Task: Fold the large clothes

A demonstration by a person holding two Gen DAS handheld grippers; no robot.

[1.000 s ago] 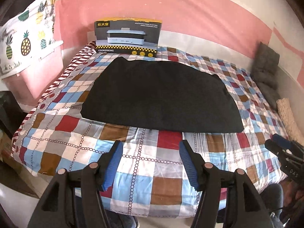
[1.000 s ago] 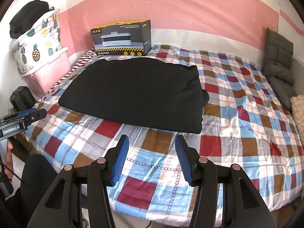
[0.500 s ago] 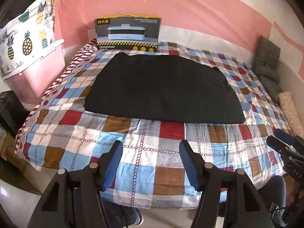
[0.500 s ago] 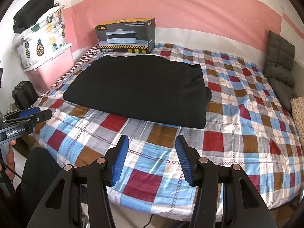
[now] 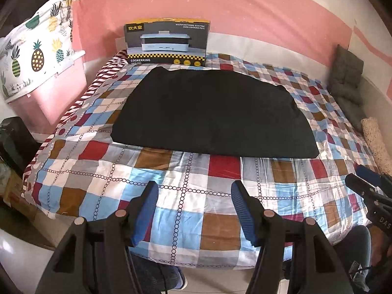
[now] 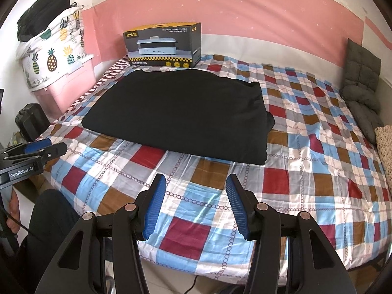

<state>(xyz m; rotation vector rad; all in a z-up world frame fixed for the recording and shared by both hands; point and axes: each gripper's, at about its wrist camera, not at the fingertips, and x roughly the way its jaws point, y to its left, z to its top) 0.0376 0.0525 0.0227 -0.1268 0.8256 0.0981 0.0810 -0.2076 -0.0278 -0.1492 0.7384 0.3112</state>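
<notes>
A large black garment lies folded flat on the checked bedspread, towards the head of the bed; it also shows in the right wrist view. My left gripper is open and empty, held over the bed's near edge, well short of the garment. My right gripper is open and empty, also above the near edge. Each gripper shows at the side of the other's view: the right one, the left one.
A Cookerking box stands against the pink wall behind the garment. A pineapple-print bag sits on a pink bin at left. Grey cushions and a beige roll lie along the right side. The person's legs are below the bed edge.
Both grippers have drawn back from the bed and risen a little, so the garment looks farther off. The garment has not moved. Both jaws stay open.
</notes>
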